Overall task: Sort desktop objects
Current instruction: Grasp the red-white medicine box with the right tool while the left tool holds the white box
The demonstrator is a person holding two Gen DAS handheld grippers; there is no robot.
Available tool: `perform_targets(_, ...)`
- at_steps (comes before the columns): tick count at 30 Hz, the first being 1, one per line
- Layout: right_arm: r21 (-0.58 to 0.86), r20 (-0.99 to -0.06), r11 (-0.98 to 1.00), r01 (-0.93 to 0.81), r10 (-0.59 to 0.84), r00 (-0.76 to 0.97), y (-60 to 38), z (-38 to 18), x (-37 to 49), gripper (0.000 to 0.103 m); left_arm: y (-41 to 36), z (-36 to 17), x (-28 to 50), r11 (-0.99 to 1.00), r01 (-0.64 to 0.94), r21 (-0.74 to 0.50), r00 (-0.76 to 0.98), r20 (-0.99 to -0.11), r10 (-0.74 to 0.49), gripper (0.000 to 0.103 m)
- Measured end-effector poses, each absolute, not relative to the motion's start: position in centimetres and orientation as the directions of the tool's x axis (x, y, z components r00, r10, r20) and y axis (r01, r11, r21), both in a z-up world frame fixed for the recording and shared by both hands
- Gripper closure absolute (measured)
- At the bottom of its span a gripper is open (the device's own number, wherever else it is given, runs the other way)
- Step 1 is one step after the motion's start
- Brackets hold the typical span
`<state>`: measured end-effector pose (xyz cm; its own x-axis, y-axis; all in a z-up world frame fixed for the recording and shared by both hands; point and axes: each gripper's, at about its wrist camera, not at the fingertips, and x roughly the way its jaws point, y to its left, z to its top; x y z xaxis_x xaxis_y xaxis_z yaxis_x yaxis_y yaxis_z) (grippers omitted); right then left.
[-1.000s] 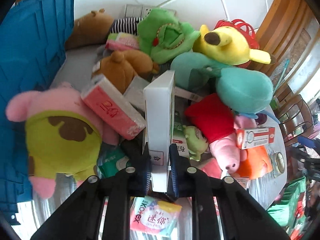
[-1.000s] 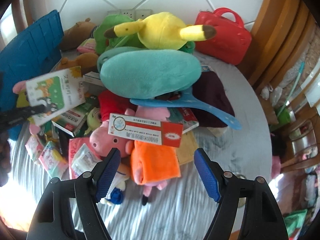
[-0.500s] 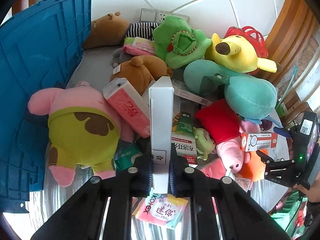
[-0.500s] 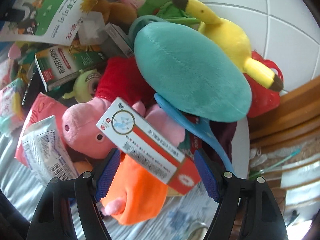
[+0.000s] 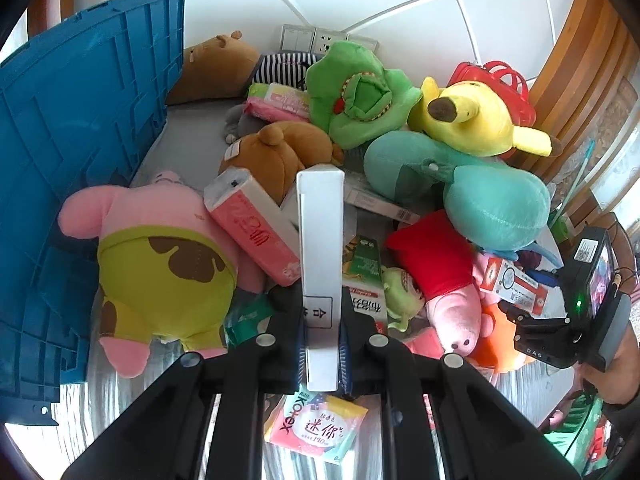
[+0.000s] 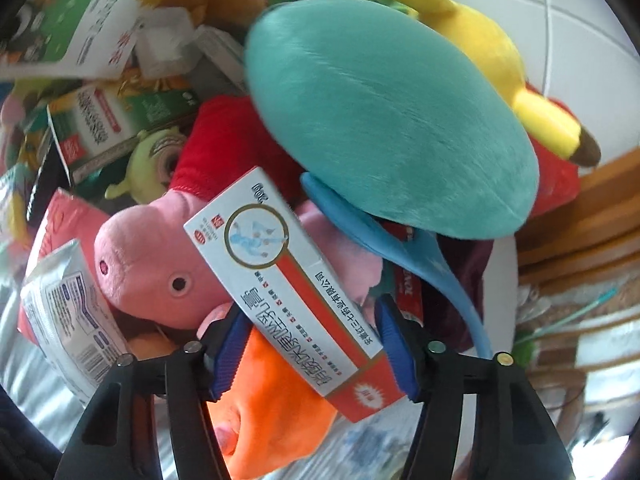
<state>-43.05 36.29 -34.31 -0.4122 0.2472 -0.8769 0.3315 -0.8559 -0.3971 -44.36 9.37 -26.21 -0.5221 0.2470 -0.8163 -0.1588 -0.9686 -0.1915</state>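
1. Our left gripper [image 5: 322, 342] is clamped on a tall white box [image 5: 321, 240], which stands upright between the blue pads, its narrow edge facing the wrist camera.
2. Just beneath that gripper a pink and yellow Kotex packet [image 5: 316, 426] lies flat on the grey tabletop [image 5: 192, 120].
3. Left of the white box a pink tissue pack [image 5: 252, 226] leans against a pink starfish plush [image 5: 160, 256] in green-yellow shorts; beyond them stands a blue crate lid [image 5: 80, 140].
4. Further back we see a brown bear plush [image 5: 276, 156], a green plush [image 5: 356, 96], a yellow plush [image 5: 472, 120] and a teal neck pillow [image 5: 492, 204].
5. Our right gripper [image 6: 314, 350] is closing; its blue pads sit either side of a red and white medicine box [image 6: 296, 292], and we cannot tell whether they press on it yet.
6. That box lies slanted across a pink pig plush [image 6: 152, 256] in a red top, above an orange cloth [image 6: 272, 404].
7. Behind it a blue plastic paddle [image 6: 400, 248] pokes out from under the teal pillow.
8. To the left lie a silver foil packet [image 6: 76, 320] and a green and white carton [image 6: 116, 120].
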Motion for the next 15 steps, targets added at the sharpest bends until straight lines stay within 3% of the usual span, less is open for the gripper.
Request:
perform_targets(8, -0.212, -0.919, -0.954, 0.214, 0.119, -0.376, 39.6, -31.5, -41.9, 0.051, 9.0, -24.9, -44.3, -0.968, -0.157, -0.196, -0.556, -0.792, 0.251, 0.089)
perform_targets(15, -0.137, -0.915, -0.973, 0.188, 0.052, -0.399, 39.4, -28.4, -40.5, 0.058, 8.6, -23.2, -43.5, -0.969, -0.16, -0.189, -0.578, -0.777, 0.247, 0.089)
